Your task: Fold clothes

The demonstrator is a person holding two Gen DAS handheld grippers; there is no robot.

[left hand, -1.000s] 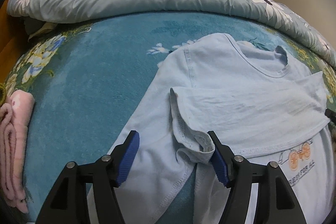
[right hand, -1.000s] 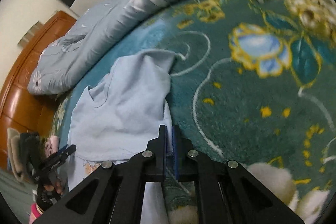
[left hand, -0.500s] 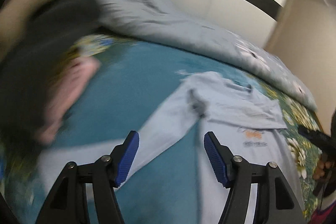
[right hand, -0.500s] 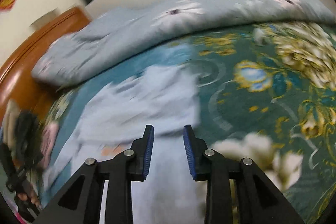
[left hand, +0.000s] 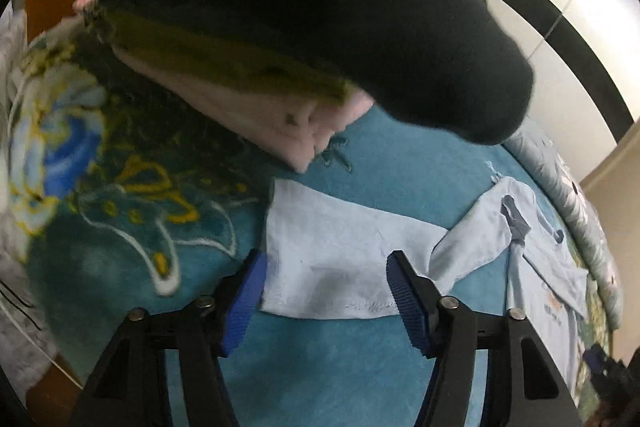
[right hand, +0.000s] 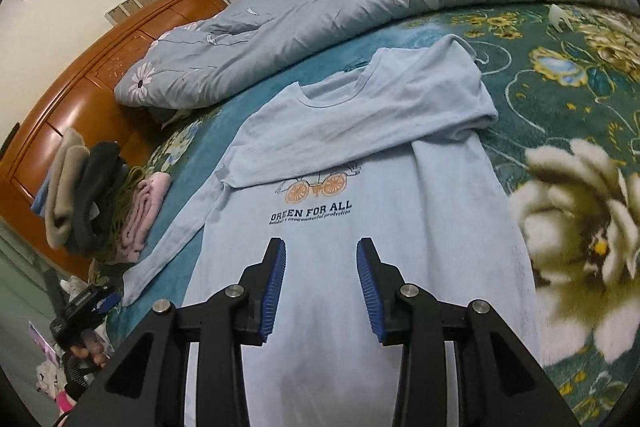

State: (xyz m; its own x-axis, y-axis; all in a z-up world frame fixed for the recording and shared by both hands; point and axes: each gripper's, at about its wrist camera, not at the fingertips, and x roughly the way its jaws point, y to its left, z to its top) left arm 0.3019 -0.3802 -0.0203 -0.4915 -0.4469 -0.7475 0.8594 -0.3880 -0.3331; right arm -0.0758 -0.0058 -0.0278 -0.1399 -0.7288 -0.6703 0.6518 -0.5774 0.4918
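Sleeve-folding, I judge: empty, wide-open left gripper (left hand: 324, 293) hovers at the cuff (left hand: 320, 267) of the shirt (right hand: 360, 227); right gripper (right hand: 320, 279), half-open, empty, at six o'clock.

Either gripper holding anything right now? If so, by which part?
Nothing held. Left gripper is open at the shirt's sleeve cuff; right gripper is open over the shirt.

Both grippers, left gripper (left hand: 324, 291) and right gripper (right hand: 321, 287), have black frames, silver screws, ribbed blue jaws.

The right hand-held gripper (right hand: 321, 281), jaws apart, hovers over a pale blue shirt (right hand: 360, 195) spread on the bed (right hand: 560, 99).
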